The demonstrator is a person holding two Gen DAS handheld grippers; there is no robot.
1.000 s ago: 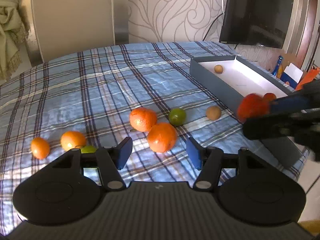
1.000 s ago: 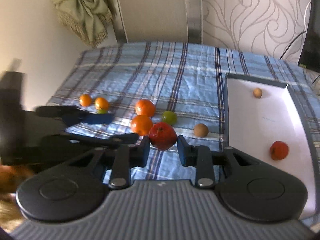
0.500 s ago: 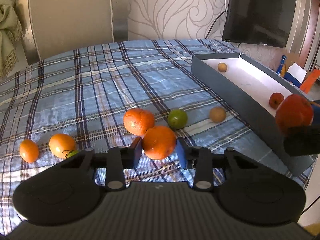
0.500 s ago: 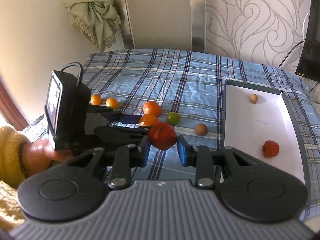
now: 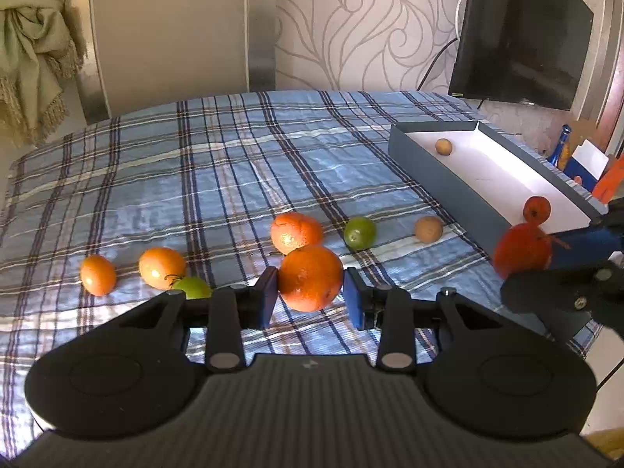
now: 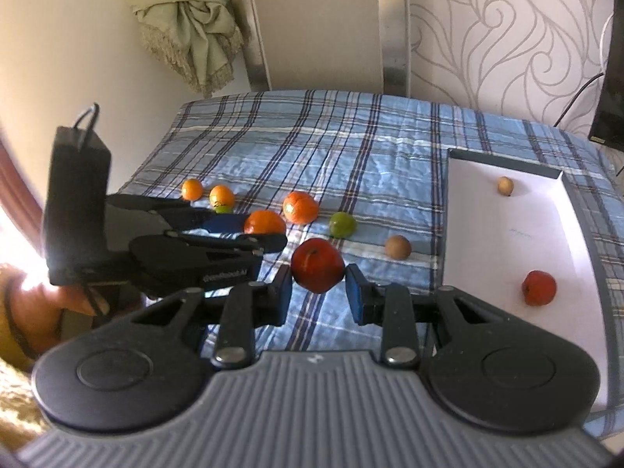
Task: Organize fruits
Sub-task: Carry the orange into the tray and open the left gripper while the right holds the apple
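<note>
Left wrist view: the left gripper has its fingers closed on the orange; the grey box lies far to their right.

Right wrist view: the right gripper fingers pinch the red fruit; the box lies just to their right, nearer this hand.

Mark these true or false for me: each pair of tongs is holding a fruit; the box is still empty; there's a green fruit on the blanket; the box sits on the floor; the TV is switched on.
1. Each pair of tongs holds a fruit. True: the left tongs grip an orange, the right tongs a red fruit.
2. The box is empty. False: it holds a small brown fruit and a red one.
3. A green fruit lies on the checked blanket. True.
4. The box sits on the floor. False: on the blanket.
5. The TV is on. False: its screen is dark.
</note>
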